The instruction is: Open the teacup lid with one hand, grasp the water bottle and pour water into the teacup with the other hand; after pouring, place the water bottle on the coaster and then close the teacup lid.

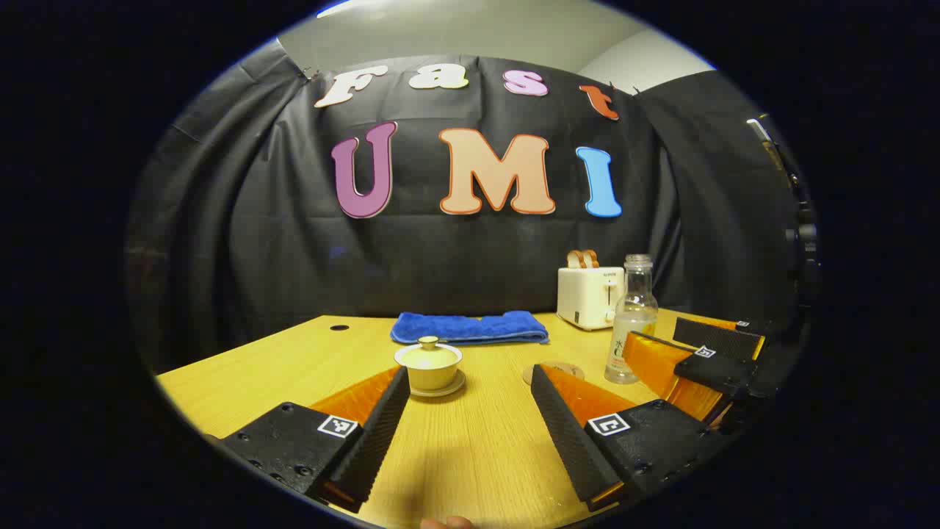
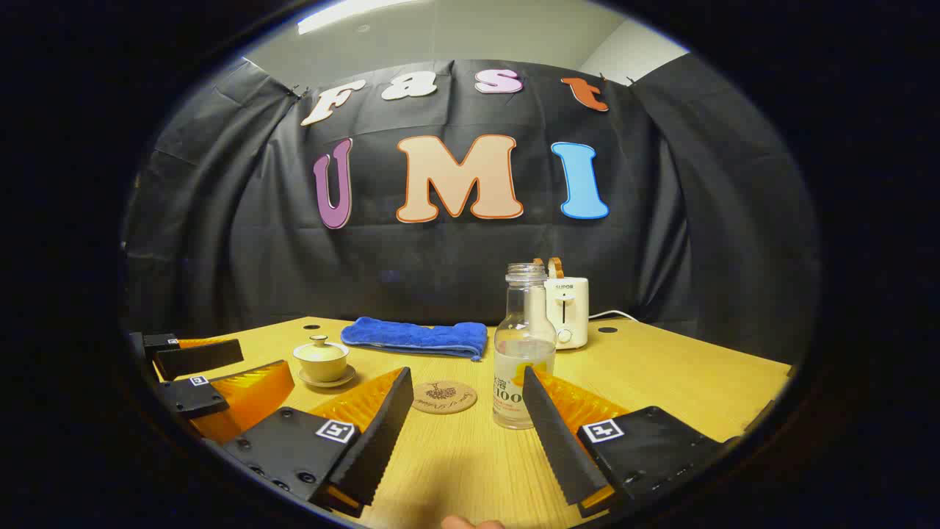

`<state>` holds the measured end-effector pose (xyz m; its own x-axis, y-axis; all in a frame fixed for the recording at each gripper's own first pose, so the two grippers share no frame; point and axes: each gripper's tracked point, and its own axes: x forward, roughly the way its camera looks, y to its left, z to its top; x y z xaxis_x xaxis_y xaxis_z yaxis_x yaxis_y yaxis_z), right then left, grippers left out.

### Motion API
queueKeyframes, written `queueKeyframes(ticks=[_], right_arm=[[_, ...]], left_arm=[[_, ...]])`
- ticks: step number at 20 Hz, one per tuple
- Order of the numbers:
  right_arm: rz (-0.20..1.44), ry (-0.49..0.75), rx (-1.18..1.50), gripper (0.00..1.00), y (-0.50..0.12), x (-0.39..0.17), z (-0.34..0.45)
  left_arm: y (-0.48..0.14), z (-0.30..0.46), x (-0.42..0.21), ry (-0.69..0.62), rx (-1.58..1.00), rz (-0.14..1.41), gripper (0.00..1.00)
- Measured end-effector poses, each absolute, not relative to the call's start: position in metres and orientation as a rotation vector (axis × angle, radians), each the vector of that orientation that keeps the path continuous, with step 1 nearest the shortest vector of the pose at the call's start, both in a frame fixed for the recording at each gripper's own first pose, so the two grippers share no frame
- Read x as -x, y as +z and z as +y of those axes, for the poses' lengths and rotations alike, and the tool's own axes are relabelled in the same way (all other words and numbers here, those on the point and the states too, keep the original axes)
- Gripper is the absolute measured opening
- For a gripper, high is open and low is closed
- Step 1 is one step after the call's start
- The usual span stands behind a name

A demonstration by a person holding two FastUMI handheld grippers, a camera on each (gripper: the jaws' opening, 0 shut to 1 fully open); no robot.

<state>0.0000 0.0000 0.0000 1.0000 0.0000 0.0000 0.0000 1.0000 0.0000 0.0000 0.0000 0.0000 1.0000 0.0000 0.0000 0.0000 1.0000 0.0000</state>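
With both tongs open and nothing held, the left tongs (image 1: 470,422) should close squarely on the lid knob (image 1: 428,342) of the teacup (image 1: 429,371) near the desk's (image 1: 470,455) middle, lifting straight up, while the right tongs (image 2: 463,426) wait beside the water bottle (image 2: 523,353).

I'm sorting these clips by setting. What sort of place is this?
Likely a staged recording booth, not a real kitchen: black cloth hangs as the wall behind a wooden table, where a lidded teacup, a water bottle, a coaster and a toaster are laid out.
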Motion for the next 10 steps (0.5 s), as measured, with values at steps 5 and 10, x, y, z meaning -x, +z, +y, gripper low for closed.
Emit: queueKeyframes(ticks=[5,10], right_arm=[[0.0,-0.001,-0.001,0.95,0.0005,-0.0011,-0.0012],[0.0,-0.005,0.0,0.95,0.0,-0.0009,-0.0019]], left_arm=[[-0.0005,0.0026,0.0004,0.02,-0.004,-0.003,0.96],[-0.0024,0.0027,-0.001,0.02,-0.001,0.002,0.96]])
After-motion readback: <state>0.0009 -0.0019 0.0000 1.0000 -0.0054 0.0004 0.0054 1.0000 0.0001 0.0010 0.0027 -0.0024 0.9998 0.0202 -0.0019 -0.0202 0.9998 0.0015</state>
